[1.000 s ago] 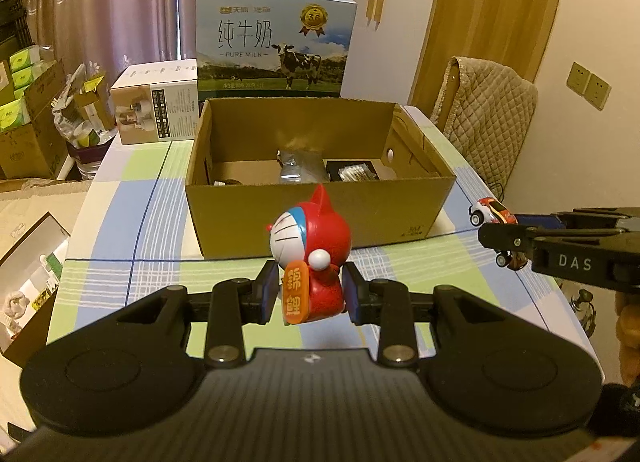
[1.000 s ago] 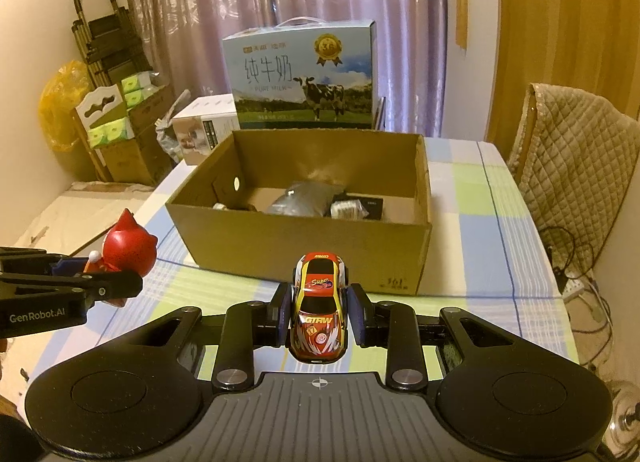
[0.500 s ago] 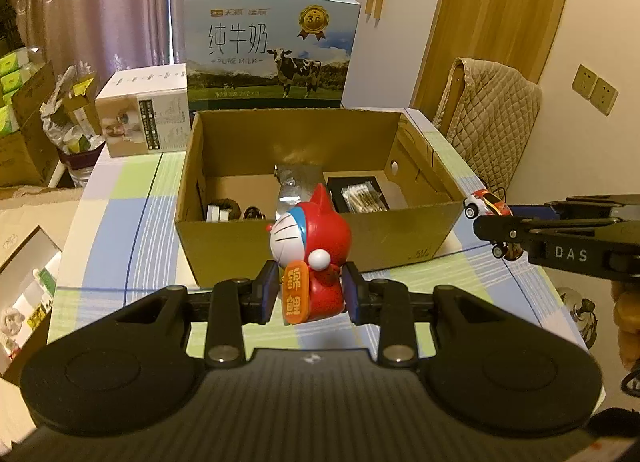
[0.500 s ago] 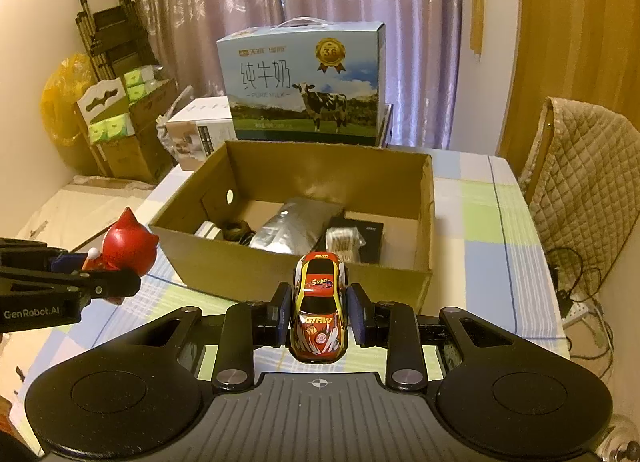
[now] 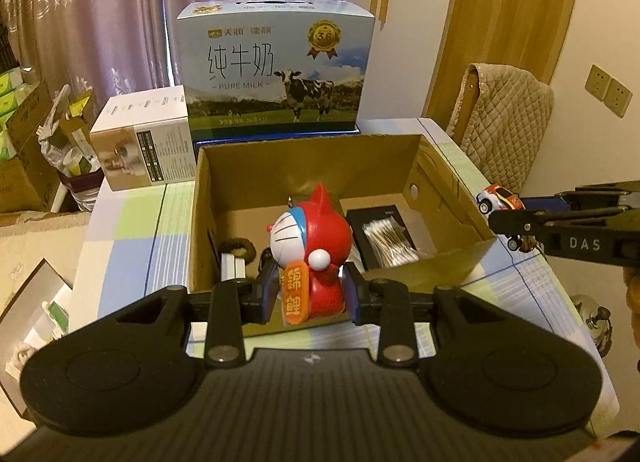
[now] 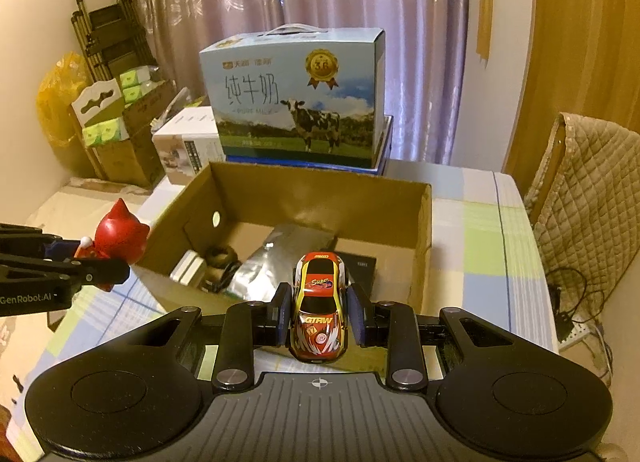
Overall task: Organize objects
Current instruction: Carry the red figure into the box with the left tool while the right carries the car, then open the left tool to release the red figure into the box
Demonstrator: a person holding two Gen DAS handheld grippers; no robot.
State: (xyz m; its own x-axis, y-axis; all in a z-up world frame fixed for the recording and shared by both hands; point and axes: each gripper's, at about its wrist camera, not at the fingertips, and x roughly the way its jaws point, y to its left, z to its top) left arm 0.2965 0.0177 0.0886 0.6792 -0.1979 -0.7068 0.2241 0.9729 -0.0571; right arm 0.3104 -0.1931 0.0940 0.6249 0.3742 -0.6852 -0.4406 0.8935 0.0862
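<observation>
My left tongs (image 5: pixel 308 294) clamp the Doraemon figurine (image 5: pixel 310 246) upright; right tongs (image 6: pixel 319 318) pinch the toy race car (image 6: pixel 320 302) by its sides. Both held above the cardboard box (image 6: pixel 422 246) near edge, ready to drop in beside the cotton swabs (image 5: pixel 386 240).

Both grippers now stand nearer the box (image 5: pixel 312 165) and higher than a second ago. In the left view the figurine (image 5: pixel 310 258), once seen against the box's front wall, now shows above the near rim, over the interior. In the right view the car (image 6: pixel 320 314) likewise rises from the front wall to the rim. More of the box floor shows: the cotton swabs (image 5: pixel 390 240) and foil pouch (image 6: pixel 276 262).
</observation>
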